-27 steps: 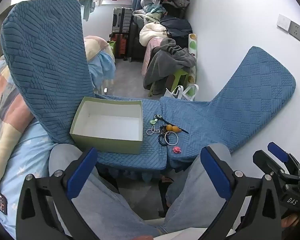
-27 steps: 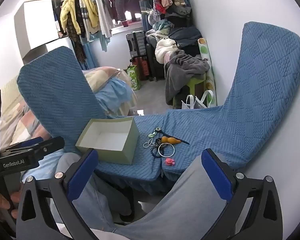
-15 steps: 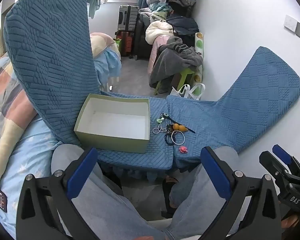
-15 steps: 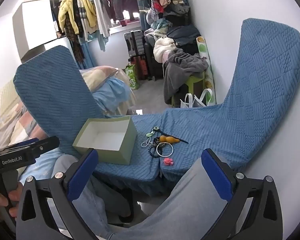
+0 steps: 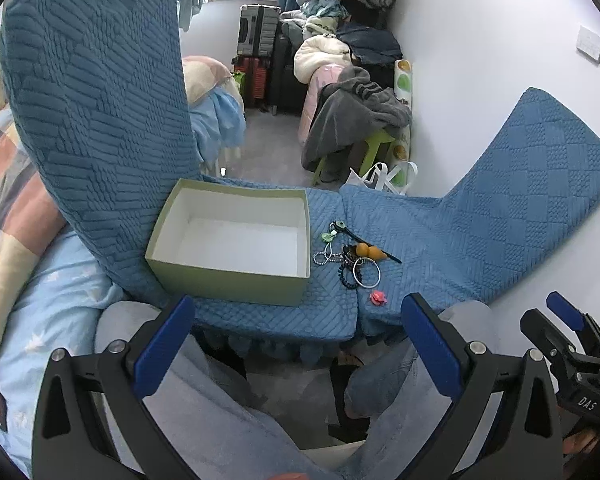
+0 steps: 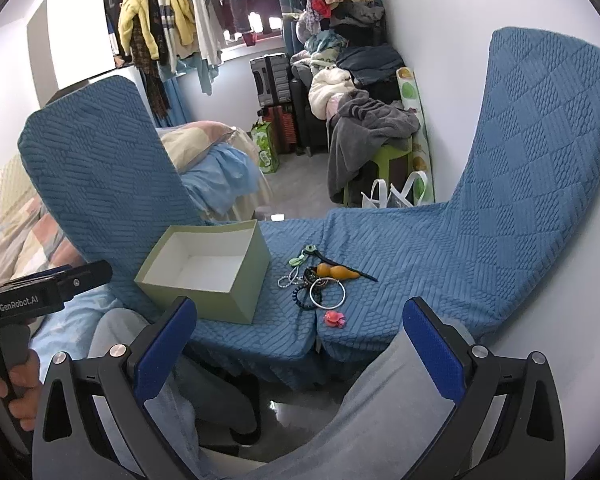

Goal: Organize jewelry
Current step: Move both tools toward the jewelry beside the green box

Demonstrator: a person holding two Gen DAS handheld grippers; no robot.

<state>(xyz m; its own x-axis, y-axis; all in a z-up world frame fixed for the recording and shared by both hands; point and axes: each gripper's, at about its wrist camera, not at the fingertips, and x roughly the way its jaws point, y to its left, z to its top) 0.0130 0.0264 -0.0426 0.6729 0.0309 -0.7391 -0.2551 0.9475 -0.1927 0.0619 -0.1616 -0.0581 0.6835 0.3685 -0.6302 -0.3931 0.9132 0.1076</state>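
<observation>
An open, empty pale green box [image 5: 228, 280] with a white inside stands on the blue quilted seat; it also shows in the right wrist view [image 6: 240, 292]. To its right lies a small jewelry pile [image 5: 352, 256] [image 6: 320, 280]: an orange gourd pendant [image 6: 336, 271], a silver bangle [image 6: 327, 293], dark beads, a chain, green charms. A pink flower piece [image 5: 378, 298] [image 6: 334, 318] lies nearest me. My left gripper [image 5: 300, 344] and right gripper [image 6: 300, 348] are both open and empty, held back over the person's knees, short of the seat.
Two blue quilted chair backs [image 5: 100, 100] [image 6: 540, 160] rise left and right of the seat. A bed with light bedding [image 5: 28, 288] lies at left. Piled clothes, suitcases and a green stool [image 6: 388, 156] stand behind. The white wall is at right.
Both views have shifted slightly closer and lower toward the seat; the box and jewelry sit a little nearer. Nothing was picked up or moved.
</observation>
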